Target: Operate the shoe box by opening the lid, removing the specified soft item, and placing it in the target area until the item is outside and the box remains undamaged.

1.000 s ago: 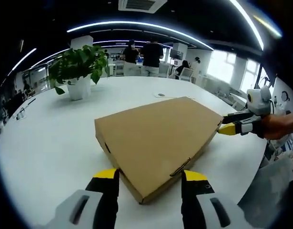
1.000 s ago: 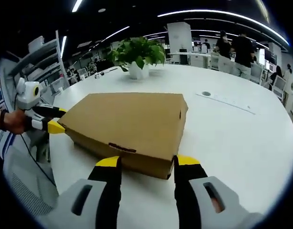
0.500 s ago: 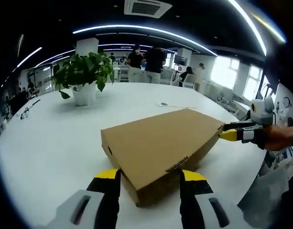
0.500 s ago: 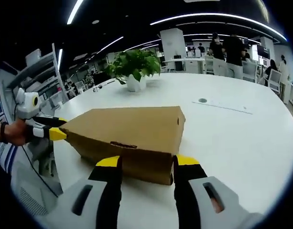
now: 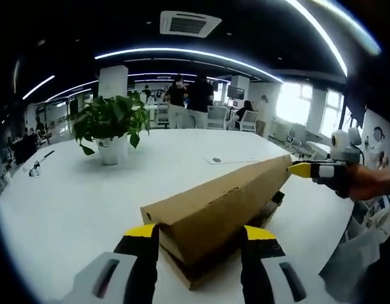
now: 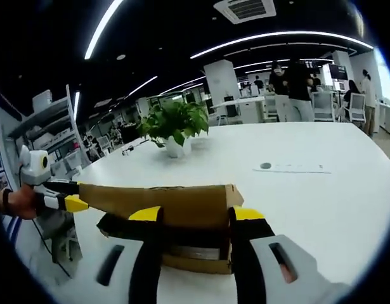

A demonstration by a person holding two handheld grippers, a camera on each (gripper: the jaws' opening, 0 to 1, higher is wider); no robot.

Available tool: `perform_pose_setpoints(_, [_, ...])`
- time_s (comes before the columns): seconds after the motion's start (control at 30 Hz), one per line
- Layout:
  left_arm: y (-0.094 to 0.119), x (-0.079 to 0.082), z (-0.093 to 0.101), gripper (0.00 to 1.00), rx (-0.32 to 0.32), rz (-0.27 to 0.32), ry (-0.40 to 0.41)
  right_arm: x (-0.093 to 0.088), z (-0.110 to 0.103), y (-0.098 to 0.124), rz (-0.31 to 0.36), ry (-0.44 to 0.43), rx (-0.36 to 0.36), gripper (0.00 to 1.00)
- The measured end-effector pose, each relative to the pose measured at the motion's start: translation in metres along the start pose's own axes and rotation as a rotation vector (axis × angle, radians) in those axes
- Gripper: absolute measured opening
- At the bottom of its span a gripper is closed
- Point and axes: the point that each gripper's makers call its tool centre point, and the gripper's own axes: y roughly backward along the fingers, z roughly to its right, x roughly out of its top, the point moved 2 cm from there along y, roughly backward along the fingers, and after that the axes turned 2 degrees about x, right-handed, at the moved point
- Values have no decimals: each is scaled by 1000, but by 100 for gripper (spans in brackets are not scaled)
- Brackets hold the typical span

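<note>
- The brown corrugated cardboard shoe box (image 5: pixel 214 218) sits on the big white round surface (image 5: pixel 74 196), near the edge closest to the person.
- Its flat cardboard lid (image 6: pixel 158 201) is lifted off the base, tilted up, with a dark gap between lid and base (image 6: pixel 188 250) along the side facing the right gripper view.
- What lies inside the box is too dark to make out.
- The left tongs (image 5: pixel 196 233), black with yellow tips, stand apart at one end of the box, the raised lid and box end between the two jaws; from the pictures I cannot tell whether they press on the cardboard.
- The right tongs (image 6: pixel 189 215), of the same make, also stand apart, with the lid's front edge between the tips; contact is not clear.
- In the left gripper view the right tongs' yellow tip meets the far lid corner, a hand (image 5: pixel 366 182) behind it.
- In the right gripper view the left tongs' tip sits at the lid's left corner, held by a hand (image 6: pixel 20 201).
- A leafy green plant in a white pot (image 5: pixel 112 126) stands well apart from the box.
- A thin white strip (image 6: pixel 293 168) lies flat beyond the box.
- People stand in the background (image 5: pixel 188 101) by desks and chairs.
</note>
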Motion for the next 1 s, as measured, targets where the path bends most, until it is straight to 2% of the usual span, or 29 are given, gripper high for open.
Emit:
perform_pose_setpoints(0.03, [1, 3, -2, 50, 19, 4, -33, 6, 0, -2, 16, -6, -2, 38])
perform_pose_setpoints(0.17, [2, 14, -6, 46, 29, 23, -40, 23, 1, -8, 38, -2, -5, 38])
perform_pose_setpoints(0.23, [-2, 16, -14, 40, 57, 26, -61, 28, 2, -11, 45, -4, -6, 38])
perform_pose_setpoints(0.63, [-12, 37, -39, 21, 182, 51, -128, 60, 3, -30, 77, 19, -7, 37])
perform_pose_setpoints(0.8, [-14, 46, -54, 10, 251, 74, -99, 68, 3, -36, 86, 14, -4, 37])
perform_pose_setpoints(1.0, [-14, 52, -53, 8, 254, 78, -91, 75, 4, -42, 90, 13, 1, 37])
